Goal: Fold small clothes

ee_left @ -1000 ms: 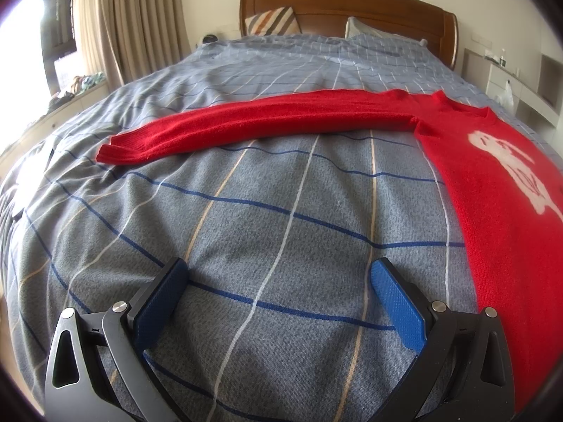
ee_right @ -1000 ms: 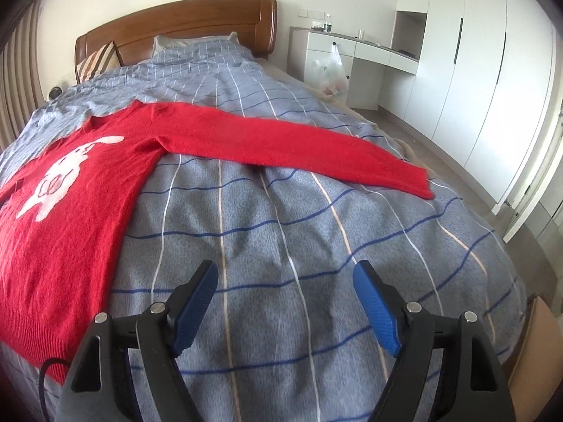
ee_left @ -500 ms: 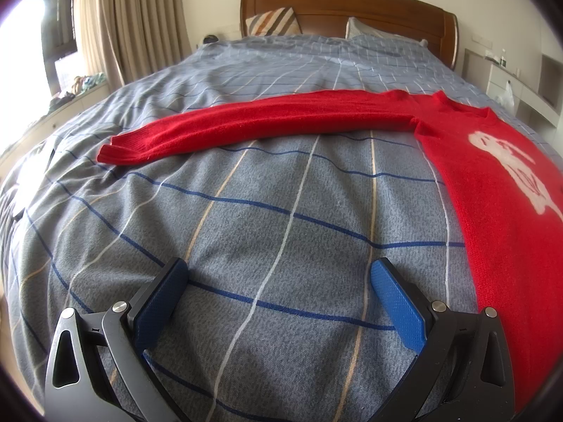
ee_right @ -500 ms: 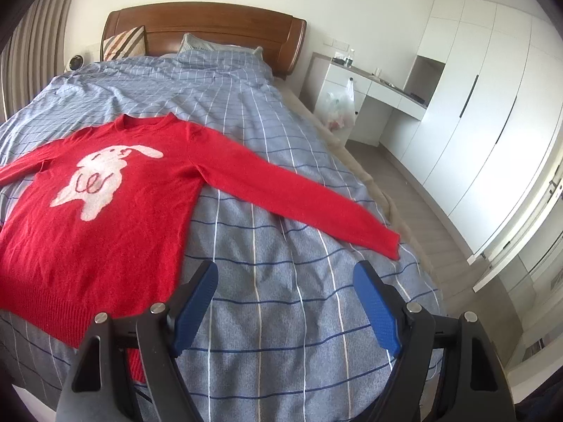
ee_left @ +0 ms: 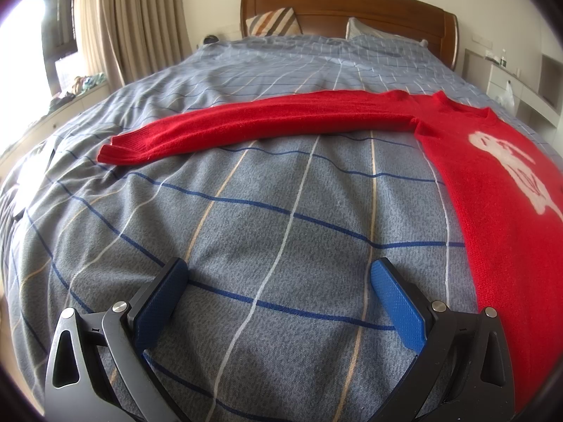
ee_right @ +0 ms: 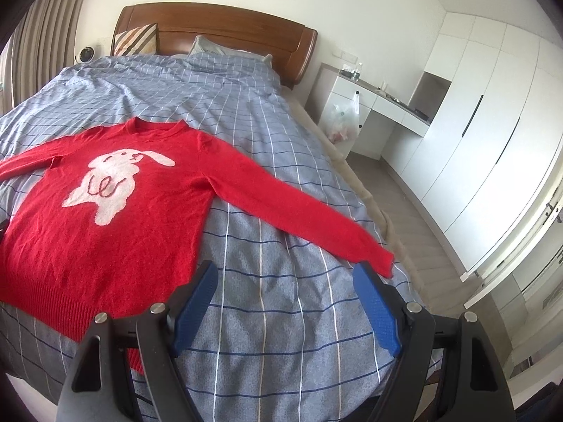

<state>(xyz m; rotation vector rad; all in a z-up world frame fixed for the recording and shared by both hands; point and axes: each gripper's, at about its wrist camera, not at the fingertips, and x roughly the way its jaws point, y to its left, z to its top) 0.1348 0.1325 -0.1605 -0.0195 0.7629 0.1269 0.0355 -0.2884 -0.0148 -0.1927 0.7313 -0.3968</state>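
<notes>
Red sweater (ee_right: 116, 218) flat on bed (ee_right: 281, 316), left gripper (ee_left: 278, 299) and right gripper (ee_right: 285, 302) above, jaws wide.

My left view cuts the red sweater (ee_left: 499, 190) off at right; items on the desk (ee_right: 394, 100) are too small to tell.

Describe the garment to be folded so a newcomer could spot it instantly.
On the bed with the grey-blue checked cover lies a red sweater, flat, sleeves spread wide. A white rabbit on its chest sets it apart; it is the only red item there.
</notes>
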